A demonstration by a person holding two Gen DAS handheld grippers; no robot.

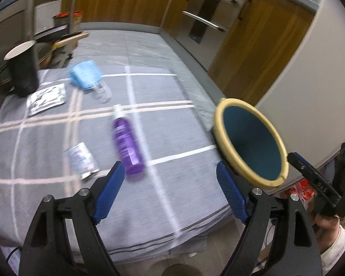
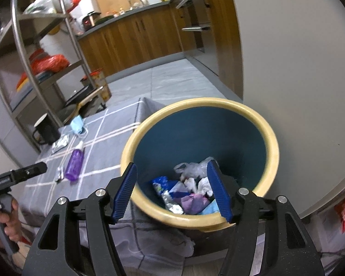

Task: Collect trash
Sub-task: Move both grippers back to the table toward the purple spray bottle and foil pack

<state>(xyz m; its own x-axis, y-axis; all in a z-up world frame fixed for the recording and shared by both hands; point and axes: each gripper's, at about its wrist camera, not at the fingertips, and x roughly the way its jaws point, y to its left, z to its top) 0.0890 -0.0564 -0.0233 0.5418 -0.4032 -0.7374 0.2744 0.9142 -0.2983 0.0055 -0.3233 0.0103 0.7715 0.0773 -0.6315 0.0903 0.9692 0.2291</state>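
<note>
The left gripper [image 1: 169, 191] hung over the near part of the grey checked cloth [image 1: 177, 124], its jaws wide open and empty. A purple bottle [image 1: 127, 146] lay just beyond them, a small foil packet [image 1: 81, 161] to its left. Farther away lay a blue face mask [image 1: 85, 74], a silver packet [image 1: 46, 100] and a black cup [image 1: 21, 69]. The right gripper [image 2: 173, 192] was above the yellow-rimmed bin [image 2: 270, 138], jaws also wide open and empty. Trash [image 2: 191, 195] lay at the bin's bottom.

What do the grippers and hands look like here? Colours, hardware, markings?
Left gripper and right gripper: black plastic linkage arms with silver pivot bolts and ribbed blue finger pads. From the side, a black pistol-style body with faint lettering. Bare hand, pale sleeve cuff.
</note>
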